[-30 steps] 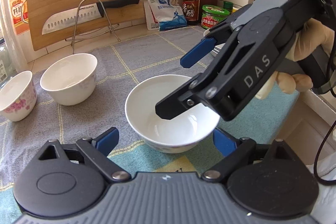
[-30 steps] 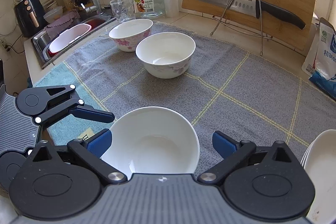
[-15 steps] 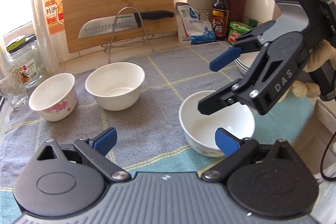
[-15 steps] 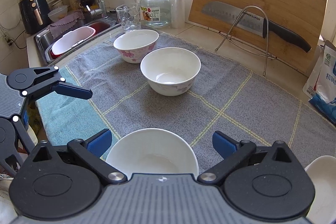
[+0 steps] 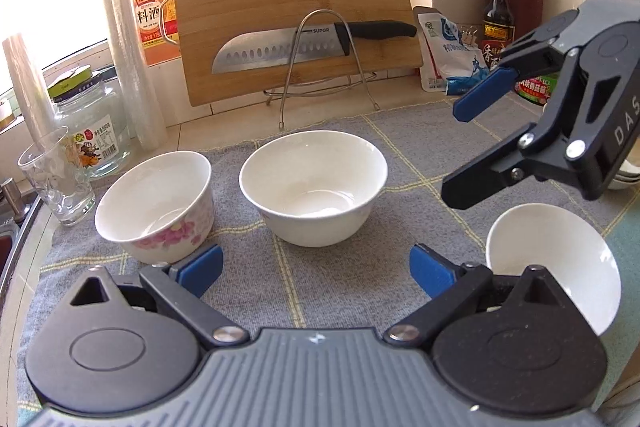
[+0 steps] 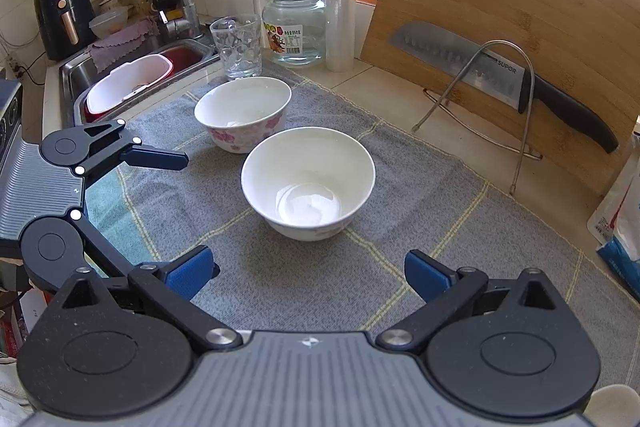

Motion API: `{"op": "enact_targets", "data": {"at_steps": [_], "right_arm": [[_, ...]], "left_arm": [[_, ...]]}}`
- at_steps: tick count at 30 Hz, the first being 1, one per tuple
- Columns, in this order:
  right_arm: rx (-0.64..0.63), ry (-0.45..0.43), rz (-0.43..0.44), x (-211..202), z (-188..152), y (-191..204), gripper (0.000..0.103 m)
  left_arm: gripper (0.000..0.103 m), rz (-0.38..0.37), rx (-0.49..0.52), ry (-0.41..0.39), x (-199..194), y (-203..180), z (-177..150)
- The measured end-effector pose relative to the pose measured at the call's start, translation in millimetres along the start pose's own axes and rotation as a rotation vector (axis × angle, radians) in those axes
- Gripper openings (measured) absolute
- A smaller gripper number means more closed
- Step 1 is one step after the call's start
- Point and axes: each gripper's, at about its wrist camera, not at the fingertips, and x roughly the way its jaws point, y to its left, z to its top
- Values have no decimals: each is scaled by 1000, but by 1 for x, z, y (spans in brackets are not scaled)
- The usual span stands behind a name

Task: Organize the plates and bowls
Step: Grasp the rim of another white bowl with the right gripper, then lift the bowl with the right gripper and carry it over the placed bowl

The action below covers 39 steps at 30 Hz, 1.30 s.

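Three bowls sit on the grey cloth (image 5: 344,279). A plain white bowl (image 5: 313,186) stands mid-cloth, also in the right wrist view (image 6: 308,181). A pink-flowered bowl (image 5: 154,205) stands to its left, also in the right wrist view (image 6: 242,111). A third white bowl (image 5: 554,261) sits at the right, near the cloth's front. My left gripper (image 5: 316,269) is open and empty, just in front of the plain and flowered bowls. My right gripper (image 6: 308,273) is open and empty, in front of the plain bowl; it also shows in the left wrist view (image 5: 460,153), above the third bowl.
A bamboo cutting board (image 5: 292,7) with a knife (image 5: 304,45) on a wire rack stands behind the cloth. A glass (image 5: 56,179), a jar (image 5: 92,131) and rolls stand at the back left. A sink (image 6: 132,75) lies further left. Stacked white plates (image 5: 626,173) sit at the right.
Both grippers have pulled back and swung left, away from the third bowl, which has slid to the right edge of the left view. Both stay open.
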Motion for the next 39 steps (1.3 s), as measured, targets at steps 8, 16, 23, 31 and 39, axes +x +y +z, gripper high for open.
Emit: {"op": "enact_targets", "data": {"at_steps": [8,16,23,31,39], "right_arm": [[-9,31,19,34,20,-10,103],[34,52,68,61,36,-27,102],[26,70,75,78,48,-32,88],[22,95,89,90,54,-37,72],[30,107,103,95,57,-40,64]], "left_arm": [[99,-4,-14,11,23,8,11],[97,-11,-12,17,39,12,18],[88,-25,-5,19,47,13,22],[85,-45,1,17,52,14,23],[85,-55,19,14,53,15,23]]}}
